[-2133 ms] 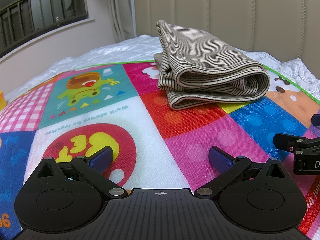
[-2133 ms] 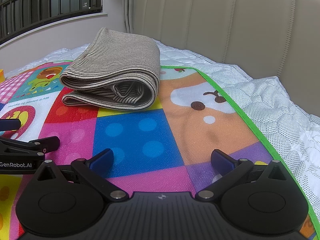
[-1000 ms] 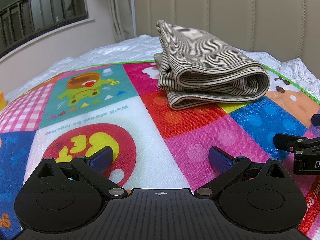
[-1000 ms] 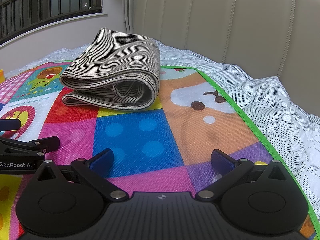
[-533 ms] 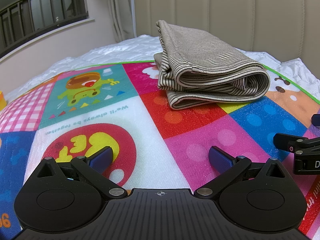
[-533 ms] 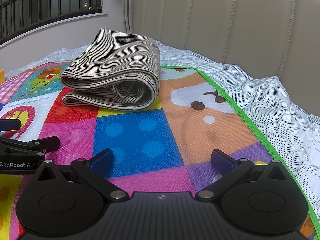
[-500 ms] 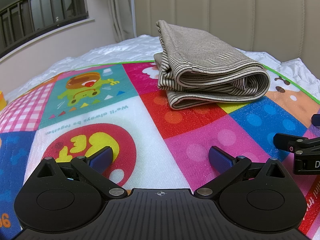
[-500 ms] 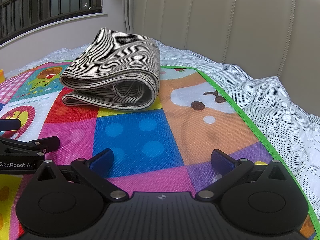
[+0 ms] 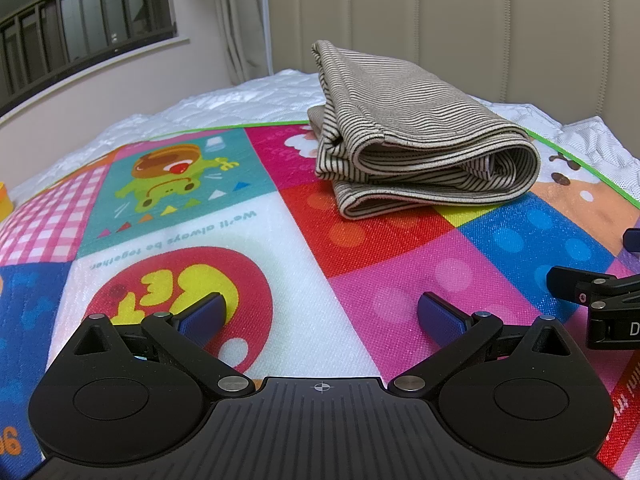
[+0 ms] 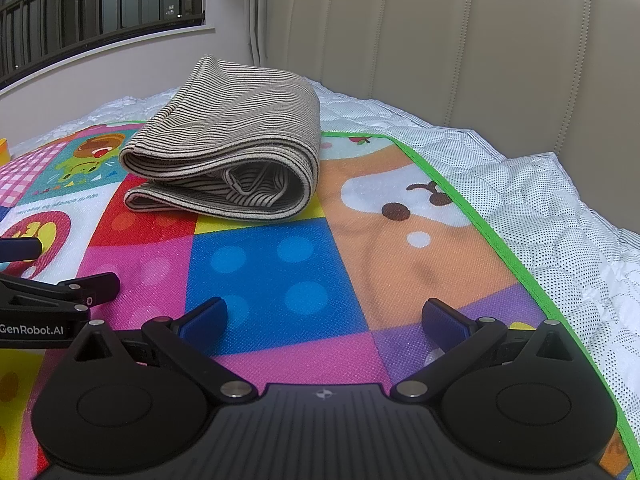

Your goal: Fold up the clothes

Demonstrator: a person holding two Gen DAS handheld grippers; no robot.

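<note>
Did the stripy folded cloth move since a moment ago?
No. The striped cloth lies across the same red and yellow squares of the play mat, before the headboard, as in the earlier left wrist views.

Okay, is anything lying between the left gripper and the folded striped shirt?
No. In the left wrist view only bare play mat separates the open left gripper from the folded striped shirt. The right wrist view agrees.

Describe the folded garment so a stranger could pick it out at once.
Start at the beige padded headboard and look down to the bright cartoon mat on the white bedding. Near the mat's far edge lies the striped garment, a thick folded bundle. It is the only cloth on the mat, thin dark and tan stripes against bold colour blocks.
</note>
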